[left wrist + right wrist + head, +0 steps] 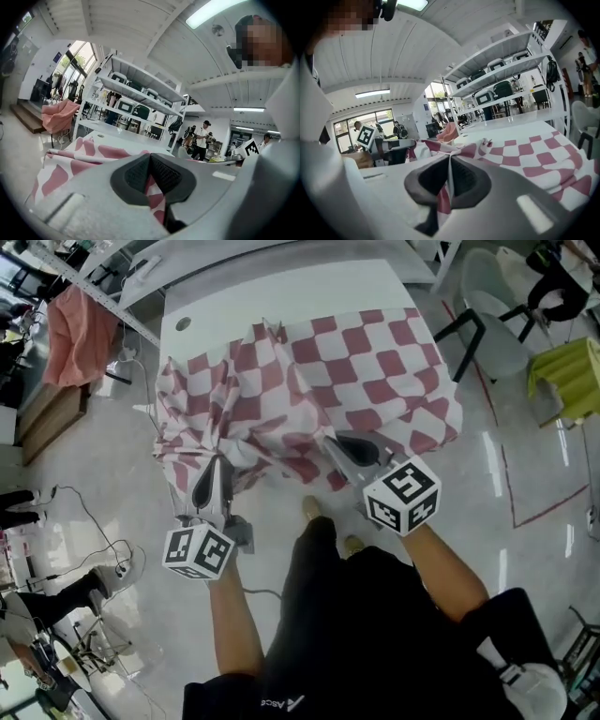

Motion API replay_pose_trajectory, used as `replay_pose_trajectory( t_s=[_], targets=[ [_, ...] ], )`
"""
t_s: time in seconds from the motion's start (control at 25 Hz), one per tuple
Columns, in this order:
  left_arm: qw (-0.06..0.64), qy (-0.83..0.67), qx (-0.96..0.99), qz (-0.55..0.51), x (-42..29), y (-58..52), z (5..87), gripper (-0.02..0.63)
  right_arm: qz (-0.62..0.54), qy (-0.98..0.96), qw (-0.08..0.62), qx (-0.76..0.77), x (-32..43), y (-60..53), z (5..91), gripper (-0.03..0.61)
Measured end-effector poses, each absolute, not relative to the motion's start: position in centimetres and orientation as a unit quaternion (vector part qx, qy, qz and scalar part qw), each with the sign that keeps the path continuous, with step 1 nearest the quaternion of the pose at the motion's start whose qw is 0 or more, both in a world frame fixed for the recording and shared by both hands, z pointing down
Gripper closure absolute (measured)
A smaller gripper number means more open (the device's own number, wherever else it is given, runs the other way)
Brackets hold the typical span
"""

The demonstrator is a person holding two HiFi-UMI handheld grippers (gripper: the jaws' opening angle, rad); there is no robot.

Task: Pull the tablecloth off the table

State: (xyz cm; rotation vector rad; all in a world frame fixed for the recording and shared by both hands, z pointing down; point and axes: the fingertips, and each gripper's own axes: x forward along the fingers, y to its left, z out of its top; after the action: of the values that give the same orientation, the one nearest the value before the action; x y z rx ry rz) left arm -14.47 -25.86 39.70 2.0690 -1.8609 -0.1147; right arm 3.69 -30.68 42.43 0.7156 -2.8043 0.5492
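White table (281, 296), glossy grey floor (548, 460), metal shelving (140, 91)

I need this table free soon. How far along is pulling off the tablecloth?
Done: the far strip of the table is bare, and the tablecloth is bunched toward the near edge. In hand: the left tongs and the right tongs each clamp a fold of it. Left: most of it lies on the tabletop and must come off.
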Motion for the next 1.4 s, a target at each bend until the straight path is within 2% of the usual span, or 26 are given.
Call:
replay_pose_trajectory(
  t_s=[0.48,0.8,1.08,1.28,1.4],
  targets=[
    [0.144,-0.684,0.704,-0.122,-8.5,-12.9,30.1,0.603,0.171,-0.961,0.009,0.216,8.9,-19.0,33.8,0.575],
    [0.106,-0.645,0.736,-0.179,-10.2,2.0,25.8,0.603,0.124,-0.958,-0.044,0.254,7.8,-4.5,28.0,0.575],
    [0.081,-0.588,0.781,-0.195,-10.1,3.4,24.0,0.603,0.102,-0.945,-0.08,0.301,7.6,-2.8,25.9,0.575],
    [0.064,-0.561,0.799,-0.206,-10.0,14.1,20.1,0.603,0.079,-0.94,-0.083,0.321,8.3,9.4,22.1,0.575],
    [0.055,-0.56,0.8,-0.209,-9.4,17.3,19.0,0.603,0.068,-0.94,-0.082,0.325,9.7,13.1,21.1,0.575]
  ],
)
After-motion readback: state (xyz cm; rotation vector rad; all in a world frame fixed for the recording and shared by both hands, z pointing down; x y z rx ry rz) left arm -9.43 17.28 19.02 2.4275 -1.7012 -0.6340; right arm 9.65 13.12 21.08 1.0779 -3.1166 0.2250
